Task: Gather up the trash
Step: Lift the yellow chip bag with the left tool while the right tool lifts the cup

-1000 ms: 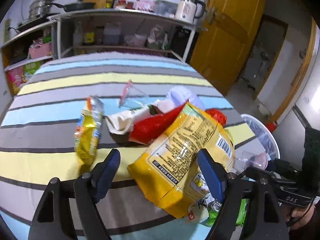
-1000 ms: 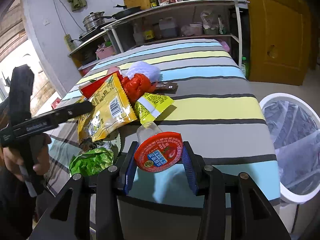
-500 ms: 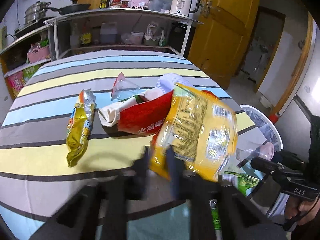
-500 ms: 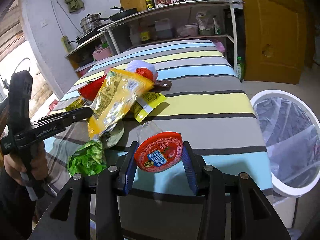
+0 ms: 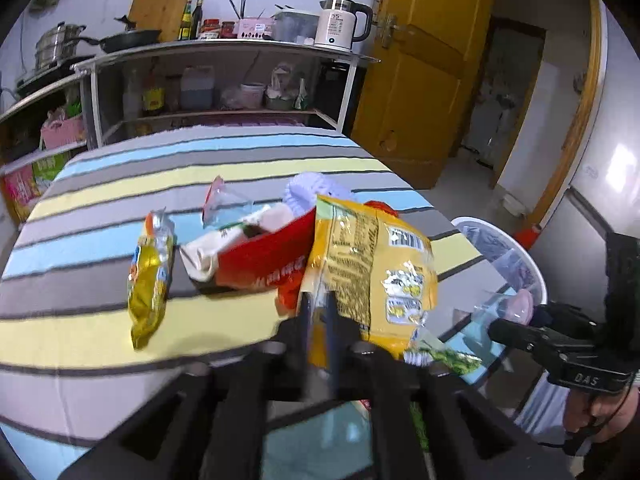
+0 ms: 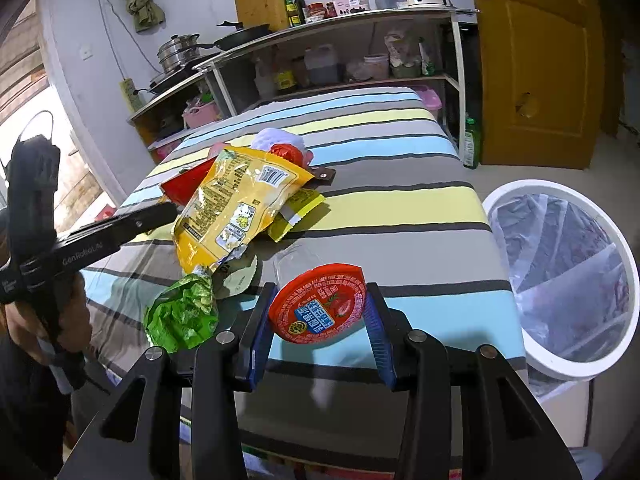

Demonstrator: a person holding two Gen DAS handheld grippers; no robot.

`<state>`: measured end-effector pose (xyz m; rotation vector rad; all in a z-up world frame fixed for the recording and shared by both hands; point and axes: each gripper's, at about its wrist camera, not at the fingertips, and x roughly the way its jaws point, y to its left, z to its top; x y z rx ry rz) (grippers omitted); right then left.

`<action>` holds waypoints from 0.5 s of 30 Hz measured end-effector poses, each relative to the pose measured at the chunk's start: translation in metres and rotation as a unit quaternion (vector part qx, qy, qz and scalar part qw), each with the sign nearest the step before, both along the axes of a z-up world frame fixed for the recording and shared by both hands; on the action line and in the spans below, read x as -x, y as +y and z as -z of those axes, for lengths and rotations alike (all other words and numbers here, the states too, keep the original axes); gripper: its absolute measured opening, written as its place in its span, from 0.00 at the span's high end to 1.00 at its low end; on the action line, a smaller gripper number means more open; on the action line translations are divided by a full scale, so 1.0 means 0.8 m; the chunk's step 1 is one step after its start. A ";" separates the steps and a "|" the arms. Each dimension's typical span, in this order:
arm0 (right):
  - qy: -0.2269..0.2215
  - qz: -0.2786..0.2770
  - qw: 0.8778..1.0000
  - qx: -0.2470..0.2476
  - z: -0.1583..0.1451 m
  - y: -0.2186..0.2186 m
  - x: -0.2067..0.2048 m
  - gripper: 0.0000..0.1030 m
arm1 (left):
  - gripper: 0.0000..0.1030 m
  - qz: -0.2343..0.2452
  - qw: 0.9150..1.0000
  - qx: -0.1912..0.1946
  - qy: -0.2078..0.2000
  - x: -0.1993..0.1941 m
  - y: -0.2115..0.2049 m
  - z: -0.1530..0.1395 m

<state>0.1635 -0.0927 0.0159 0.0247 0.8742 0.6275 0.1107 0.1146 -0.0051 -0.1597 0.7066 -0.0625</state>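
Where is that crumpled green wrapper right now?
In the right wrist view the green wrapper lies on the striped table near its front edge, left of the red-lidded cup, just below the big yellow bag.

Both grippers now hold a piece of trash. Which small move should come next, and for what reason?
Probably carry the right gripper sideways over the white round bin and release. Its pads already clamp the clear plastic cup with the red foil lid, and the bin stands open right beside it. The left gripper, its jaws just reopened slightly, pinches the big yellow snack bag farther from the bin, so it can follow.
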 end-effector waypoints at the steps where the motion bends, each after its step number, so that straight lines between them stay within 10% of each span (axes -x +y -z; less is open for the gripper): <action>1: 0.000 0.001 1.000 0.000 0.000 0.000 0.000 0.57 | 0.57 0.004 1.000 0.000 -0.001 -0.004 0.000 -0.001; 3: 0.000 0.003 1.000 0.000 0.000 -0.001 0.000 0.57 | 0.43 0.020 1.000 0.010 -0.001 -0.015 0.003 -0.001; 15: 0.003 0.004 1.000 0.001 0.000 -0.004 -0.003 0.57 | 0.49 0.058 0.998 0.000 0.008 -0.057 -0.021 0.005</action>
